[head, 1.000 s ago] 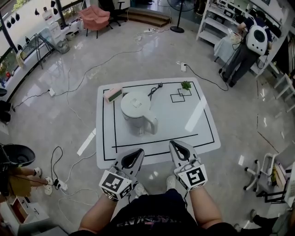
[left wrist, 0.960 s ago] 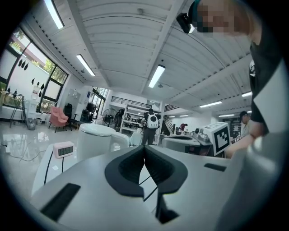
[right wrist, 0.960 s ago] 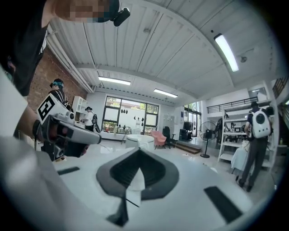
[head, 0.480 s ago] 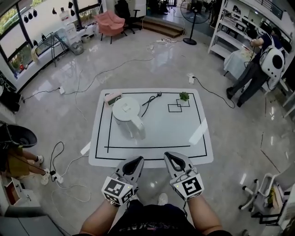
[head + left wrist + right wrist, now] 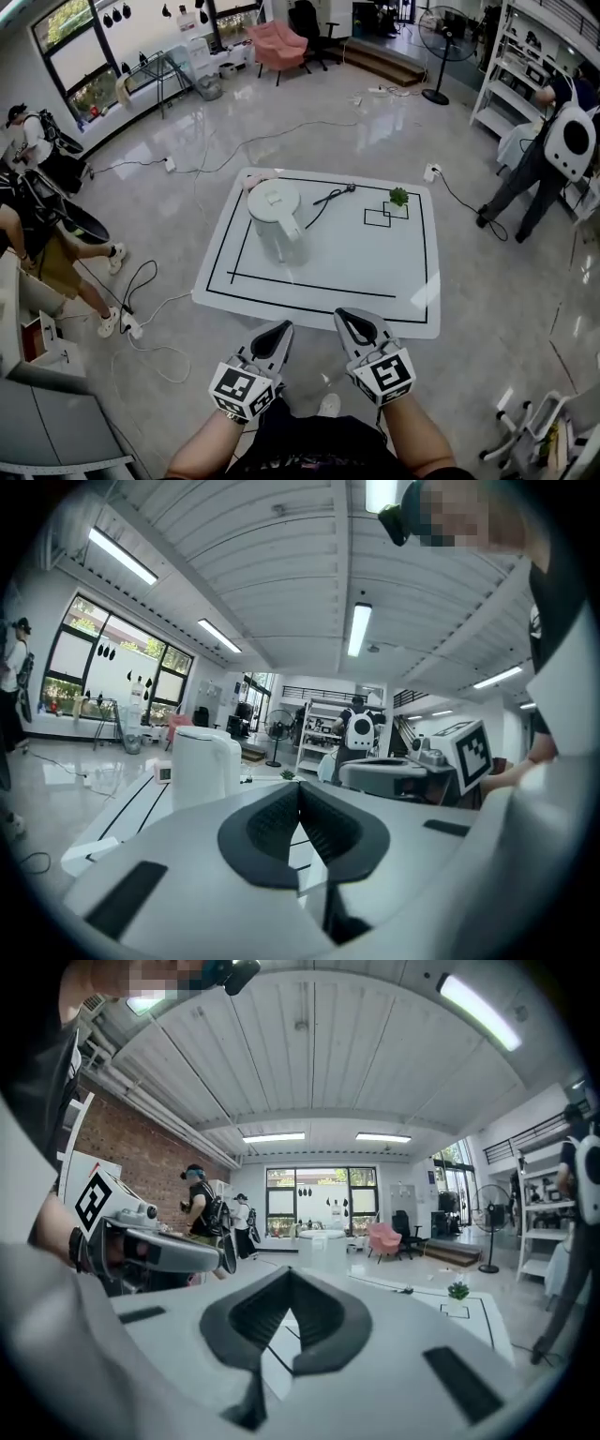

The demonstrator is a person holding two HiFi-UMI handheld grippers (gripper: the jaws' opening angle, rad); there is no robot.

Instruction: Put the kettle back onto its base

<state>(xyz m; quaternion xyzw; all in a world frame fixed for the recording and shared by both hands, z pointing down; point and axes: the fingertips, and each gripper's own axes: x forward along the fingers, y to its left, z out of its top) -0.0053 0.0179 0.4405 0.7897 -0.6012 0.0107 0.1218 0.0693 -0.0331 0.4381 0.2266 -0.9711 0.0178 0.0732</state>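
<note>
While kettle (image 5: 276, 217) stands apart, left tongs (image 5: 280, 328), right tongs (image 5: 346, 318) closed, parallel.

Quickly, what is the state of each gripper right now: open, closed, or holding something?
Left gripper: closed, holding nothing.
Right gripper: closed, holding nothing.

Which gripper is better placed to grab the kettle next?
Left, probably. The kettle stands on the left half of the table, straight ahead of the left gripper; the right gripper sits further right. Both are shut and short of the table.
</note>
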